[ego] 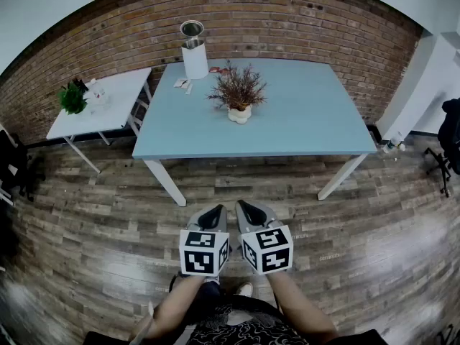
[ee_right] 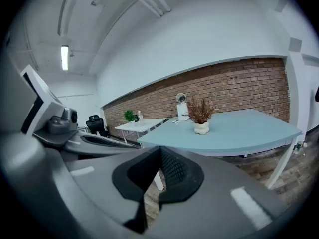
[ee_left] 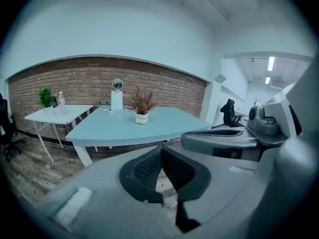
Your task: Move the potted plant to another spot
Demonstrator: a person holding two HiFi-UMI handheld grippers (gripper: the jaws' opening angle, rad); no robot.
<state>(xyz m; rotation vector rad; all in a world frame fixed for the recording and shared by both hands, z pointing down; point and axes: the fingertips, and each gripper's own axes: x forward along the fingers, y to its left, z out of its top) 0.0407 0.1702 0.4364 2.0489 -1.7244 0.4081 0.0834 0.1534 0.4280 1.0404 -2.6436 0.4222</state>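
Bricks cover the far wall [ego: 273, 20], and brown wood planks make up the floor [ego: 86, 214]. A big blue table [ego: 302, 121] stands against that wall. A smaller white table [ego: 115, 99] stands to its left.

The person stands on the floor, well back from the blue table, and holds both tools low and close to the body. The left gripper [ego: 213, 213] and the right gripper [ego: 246, 208] sit side by side and point toward the table. Each one has its jaws pressed together with nothing between them.

The potted plant [ego: 238, 95] is on the blue table, in the far half and a little left of the middle. It has a small white bumpy pot and dry reddish-brown twigs. It stands upright, and nothing touches it. A tall white can [ego: 194, 60] with a shiny round top stands near it, to the far left. A little green plant [ego: 72, 98] sits on the white table.

The job looks like it has not begun yet. The step in hand is getting to the plant. Next, I think the person needs to walk up to the blue table, spread one tool's jaws wide, and close them gently on the white pot, not on the thin twigs. Then the pot can go to a bare spot on the table.
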